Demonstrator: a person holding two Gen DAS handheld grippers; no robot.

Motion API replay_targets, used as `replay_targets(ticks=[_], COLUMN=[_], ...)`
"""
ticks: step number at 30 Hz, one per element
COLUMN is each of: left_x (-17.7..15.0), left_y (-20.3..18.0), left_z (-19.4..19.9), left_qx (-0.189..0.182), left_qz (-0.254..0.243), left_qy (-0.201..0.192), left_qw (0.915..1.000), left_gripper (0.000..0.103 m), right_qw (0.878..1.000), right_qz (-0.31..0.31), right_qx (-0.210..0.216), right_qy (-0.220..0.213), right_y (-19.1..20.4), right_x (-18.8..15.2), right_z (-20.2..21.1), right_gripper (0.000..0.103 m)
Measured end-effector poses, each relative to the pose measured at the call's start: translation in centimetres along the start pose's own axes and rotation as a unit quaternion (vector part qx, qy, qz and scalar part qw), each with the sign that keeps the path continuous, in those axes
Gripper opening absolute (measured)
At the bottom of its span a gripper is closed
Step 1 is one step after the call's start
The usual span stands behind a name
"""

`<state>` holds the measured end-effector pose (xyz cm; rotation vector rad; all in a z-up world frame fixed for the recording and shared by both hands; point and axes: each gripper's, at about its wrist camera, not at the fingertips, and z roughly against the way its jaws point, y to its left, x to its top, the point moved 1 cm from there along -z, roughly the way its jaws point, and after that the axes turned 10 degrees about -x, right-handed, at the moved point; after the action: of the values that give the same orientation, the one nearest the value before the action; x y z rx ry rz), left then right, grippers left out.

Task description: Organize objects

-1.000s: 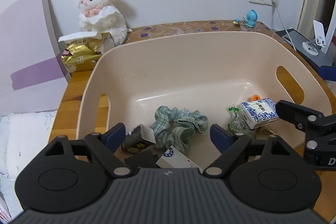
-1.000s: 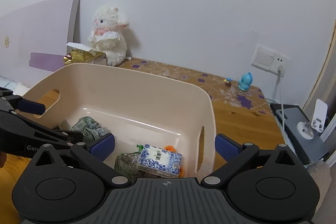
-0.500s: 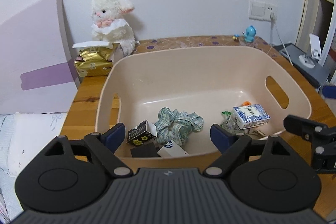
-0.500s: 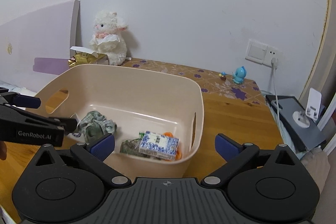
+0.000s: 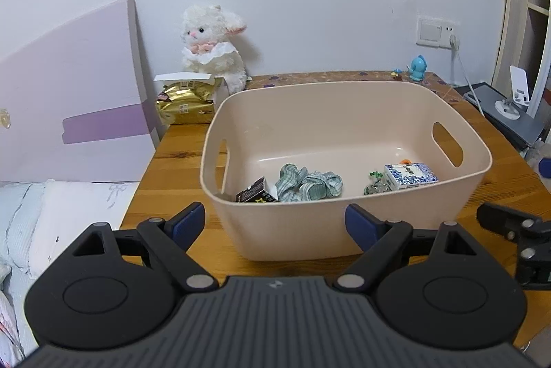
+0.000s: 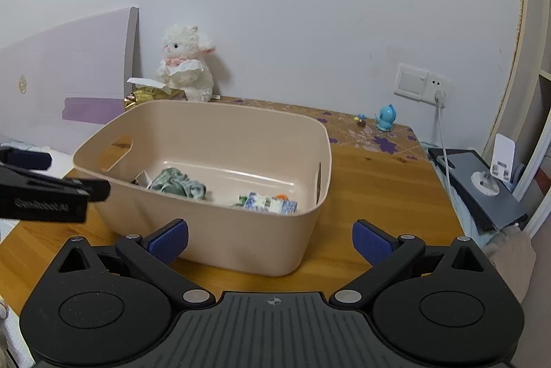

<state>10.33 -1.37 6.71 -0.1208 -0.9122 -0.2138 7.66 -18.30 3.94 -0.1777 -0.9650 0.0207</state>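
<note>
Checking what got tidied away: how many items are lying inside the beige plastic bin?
4 clearly: a black star-printed box at left, a green checked scrunchie mid-floor, a clear crumpled wrapper, and a blue-white patterned carton at right. An orange bit behind it may be a fifth.

The bin (image 5: 344, 230) sits on the table (image 5: 165, 168) — plush toy (image 5: 213, 47) behind it, scrunchie (image 5: 310, 183) inside.

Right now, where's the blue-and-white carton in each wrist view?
Left wrist: blue-and-white carton lies low in the right end of the beige tub, under its right handle slot.
Right wrist: the carton is at the tub's near right corner, just above the rim.
Shared landmark: white plush lamb against the wall.
</note>
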Motion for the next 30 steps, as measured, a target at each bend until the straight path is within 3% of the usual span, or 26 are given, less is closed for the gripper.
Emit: replay_targets(ticks=[7,16,30], left_x=[-1.4,-3.4,-6.7], left_y=[-0.7,-1.7,-2.3], left_z=[2.5,5.4,9.6], left_qx=[0.013,0.002,-0.004], left_qz=[-0.021,-0.025,-0.003], left_qy=[-0.018,-0.026,-0.028], left_qw=[0.9995,0.9994,0.9996], left_gripper=[0.089,0.089,0.089], right_qw=[1.000,0.999,0.999], right_qz=[-0.020,-0.031,-0.044], right_qx=[0.010,-0.003,-0.013], right_qy=[0.009,-0.006,-0.024], right_y=[-0.2,-1.2,-2.6], right_x=[-2.2,-4.0,-5.8], right_z=[1.3,4.5,9.3], right_gripper=[0.103,0.103,0.103])
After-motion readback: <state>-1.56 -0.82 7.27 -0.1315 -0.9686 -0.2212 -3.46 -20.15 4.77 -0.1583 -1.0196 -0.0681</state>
